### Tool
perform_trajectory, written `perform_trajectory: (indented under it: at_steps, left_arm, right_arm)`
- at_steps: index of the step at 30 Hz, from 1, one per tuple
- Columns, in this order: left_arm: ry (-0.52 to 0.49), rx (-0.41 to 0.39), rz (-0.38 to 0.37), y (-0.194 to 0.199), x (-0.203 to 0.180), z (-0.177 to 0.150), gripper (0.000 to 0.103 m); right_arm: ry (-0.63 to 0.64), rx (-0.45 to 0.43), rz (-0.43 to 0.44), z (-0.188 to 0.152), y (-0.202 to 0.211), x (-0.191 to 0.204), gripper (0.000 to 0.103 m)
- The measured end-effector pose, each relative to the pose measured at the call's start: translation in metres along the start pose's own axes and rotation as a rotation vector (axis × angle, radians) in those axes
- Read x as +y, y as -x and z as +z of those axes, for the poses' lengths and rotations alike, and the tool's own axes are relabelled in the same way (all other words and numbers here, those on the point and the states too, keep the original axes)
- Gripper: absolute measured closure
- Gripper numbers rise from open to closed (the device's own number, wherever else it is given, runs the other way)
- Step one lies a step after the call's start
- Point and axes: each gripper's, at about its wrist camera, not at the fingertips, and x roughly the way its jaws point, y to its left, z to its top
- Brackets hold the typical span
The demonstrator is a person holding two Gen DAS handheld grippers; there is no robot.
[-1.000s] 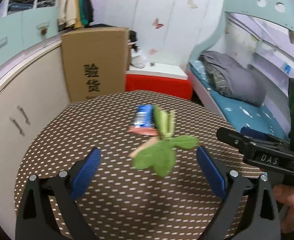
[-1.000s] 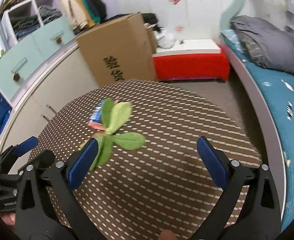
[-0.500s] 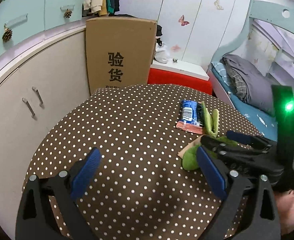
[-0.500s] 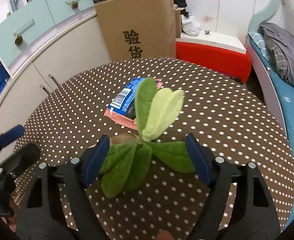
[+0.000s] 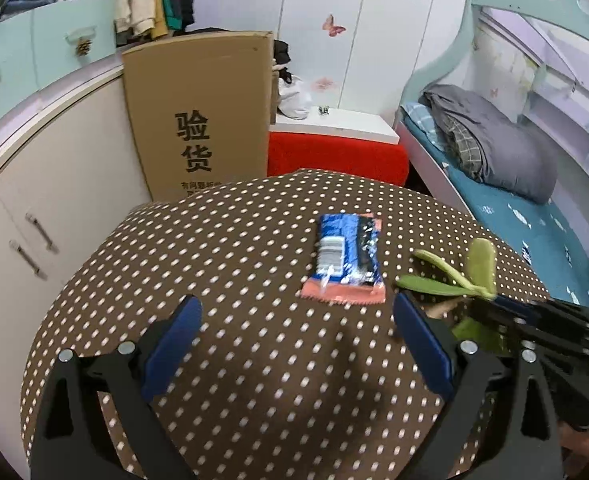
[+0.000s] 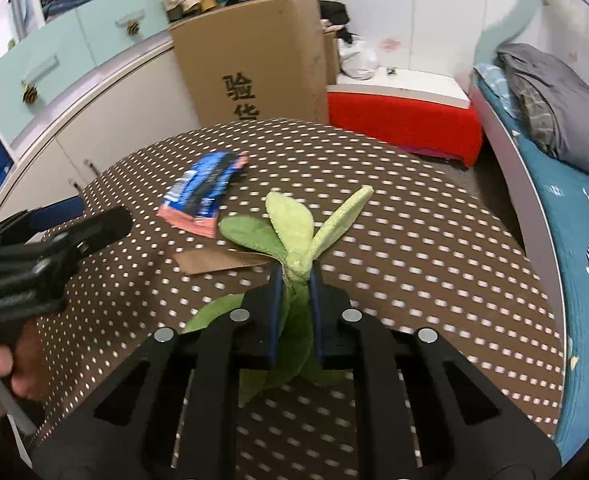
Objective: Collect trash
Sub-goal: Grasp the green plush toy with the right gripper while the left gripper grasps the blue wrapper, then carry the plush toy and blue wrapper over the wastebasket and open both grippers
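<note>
A green plush leafy sprig (image 6: 294, 232) lies on the brown polka-dot round table (image 6: 414, 240). My right gripper (image 6: 296, 280) is shut on its middle, with leaves sticking out ahead and behind. In the left wrist view the sprig (image 5: 466, 276) and the right gripper (image 5: 494, 308) are at the right. A blue and pink snack wrapper (image 5: 346, 264) lies flat ahead of my left gripper (image 5: 298, 320), which is open and empty above the table. The wrapper (image 6: 204, 192) is left of the sprig. A brown cardboard scrap (image 6: 218, 262) lies under the sprig.
A tall cardboard box (image 5: 202, 120) stands behind the table against white cabinets (image 5: 54, 184). A red and white bench (image 5: 334, 148) is at the back. A bed (image 5: 534, 216) with grey bedding runs along the right.
My right gripper has closed on the plush sprig, which it straddled open before. My left gripper has swung so the wrapper sits ahead between its fingers.
</note>
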Motion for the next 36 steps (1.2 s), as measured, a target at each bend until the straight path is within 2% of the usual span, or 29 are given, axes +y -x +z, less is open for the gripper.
perform_trajectory:
  at_steps: [6,10,12,13,14,16,20,26,36]
  left_arm:
    - [-0.069,0.023,0.017,-0.029,-0.018,0.014,0.009]
    - [-0.088,0.068,-0.013,-0.049,-0.025,0.024,0.01]
    - [-0.104,0.086,-0.038,-0.056,-0.029,0.028,0.034]
    - [-0.124,0.12,-0.051,-0.063,-0.034,0.029,0.052]
    - [-0.139,0.113,-0.039,-0.063,-0.036,0.029,0.06]
    - [-0.161,0.112,-0.044,-0.064,-0.041,0.028,0.062]
    - [-0.132,0.107,-0.064,-0.054,-0.043,0.02,0.066]
    - [-0.115,0.066,-0.093,-0.02,-0.061,0.004,0.066]
    - [-0.138,-0.026,-0.182,0.051,-0.129,-0.004,0.066]
  right_arm:
    - [-0.043,-0.024,0.003,0.002,0.011,-0.018,0.09]
    - [-0.063,-0.035,0.009,0.002,0.017,-0.027,0.09]
    - [-0.074,-0.041,0.014,0.0,0.021,-0.033,0.09]
    - [-0.076,-0.043,0.014,0.001,0.022,-0.034,0.09]
    - [-0.078,-0.047,0.013,0.0,0.024,-0.036,0.09]
    - [-0.084,-0.054,0.016,-0.001,0.029,-0.04,0.09]
    - [-0.094,-0.08,0.017,-0.003,0.044,-0.046,0.09]
    - [-0.099,-0.135,0.006,-0.007,0.076,-0.063,0.09]
    - [-0.135,-0.252,-0.044,-0.021,0.147,-0.111,0.09]
